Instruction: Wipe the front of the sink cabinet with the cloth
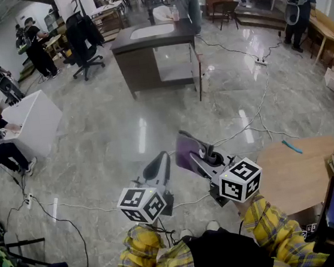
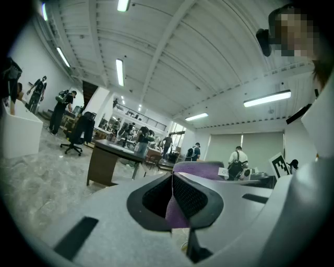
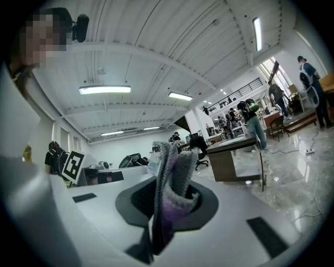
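No wiping is happening yet, and judging by how things lie, all of the task is waiting to be done. The sink cabinet (image 1: 143, 66) is standing untouched, its brown front facing the person, with a wide stretch of glossy floor (image 1: 124, 129) lying between it and both grippers. Nothing is touching that front, and I am seeing no sign of a pass made over it, though at this range streaks or wet marks would be too small to tell. What looks done is only the first part: the cloth is already in hand. What is left, as I judge it, is crossing to the sink cabinet, pressing the cloth to its front and working across the panel.

The right gripper (image 1: 197, 154) is clenching the cloth (image 1: 185, 149), a grey and purple bundle. The right gripper view is showing the folds squeezed between the jaws and standing up past their tips, pointing toward the sink cabinet but well apart from it.

The left gripper (image 2: 172, 177) is riding just beside the right one, equally well short of the sink cabinet. Its jaws are meeting at the tips, so it is pinched closed. A purple patch is showing low in the gap behind the tips; I cannot tell whether that is an edge of the cloth.
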A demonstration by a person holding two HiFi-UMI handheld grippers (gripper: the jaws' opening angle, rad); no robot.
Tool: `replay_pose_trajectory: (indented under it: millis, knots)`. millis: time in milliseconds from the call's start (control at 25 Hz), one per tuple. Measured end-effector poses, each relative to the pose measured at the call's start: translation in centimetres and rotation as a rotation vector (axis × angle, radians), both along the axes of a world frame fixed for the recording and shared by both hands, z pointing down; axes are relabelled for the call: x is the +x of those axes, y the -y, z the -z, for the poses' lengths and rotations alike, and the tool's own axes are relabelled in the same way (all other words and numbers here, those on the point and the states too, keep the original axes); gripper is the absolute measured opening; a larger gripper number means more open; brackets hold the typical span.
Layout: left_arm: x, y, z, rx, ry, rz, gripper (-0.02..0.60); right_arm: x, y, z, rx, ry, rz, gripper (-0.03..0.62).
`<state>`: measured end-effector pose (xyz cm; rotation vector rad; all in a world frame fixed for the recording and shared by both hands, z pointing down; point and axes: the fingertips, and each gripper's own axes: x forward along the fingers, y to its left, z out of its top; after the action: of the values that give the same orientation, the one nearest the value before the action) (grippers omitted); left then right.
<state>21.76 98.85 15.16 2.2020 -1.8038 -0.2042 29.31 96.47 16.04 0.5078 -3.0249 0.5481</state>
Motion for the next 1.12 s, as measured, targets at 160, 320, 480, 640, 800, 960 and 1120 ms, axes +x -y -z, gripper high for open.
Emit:
replay_pose_trajectory:
  millis: [160,320,480,640,800,960,1120]
  knots:
    - [0.1,-0.2,0.2,-0.003,-0.008,0.001,0.008,0.0,-0.4,0.4,0.001,0.006,0.006,0.043]
    - [0.0,-0.3,-0.3,-0.002,-0.012,-0.003,0.008,-0.1,-0.7,0.2,-0.012,0.037,0.009,0.043]
    - [0.8,-0.1,-0.3,-0.005,-0.017,-0.001,0.008,0.9,-0.6,0.1,-0.035,0.048,0.003,0.043]
    - [0.7,-0.1,-0.5,-0.017,-0.02,0.002,0.008,1.1,-0.4,0.0,-0.049,0.045,-0.003,0.043]
    - [1.6,0.9,-1.2,-0.016,-0.019,0.012,0.009,2.5,0.6,-0.8,-0.061,0.053,-0.003,0.043]
    - [2.6,1.8,-1.0,-0.017,-0.039,0.024,0.008,4.2,1.4,-0.9,-0.072,0.039,-0.001,0.043]
    - [3.1,2.1,-1.8,-0.014,-0.052,0.045,0.008,5.5,2.7,-1.8,-0.069,0.025,-0.005,0.043]
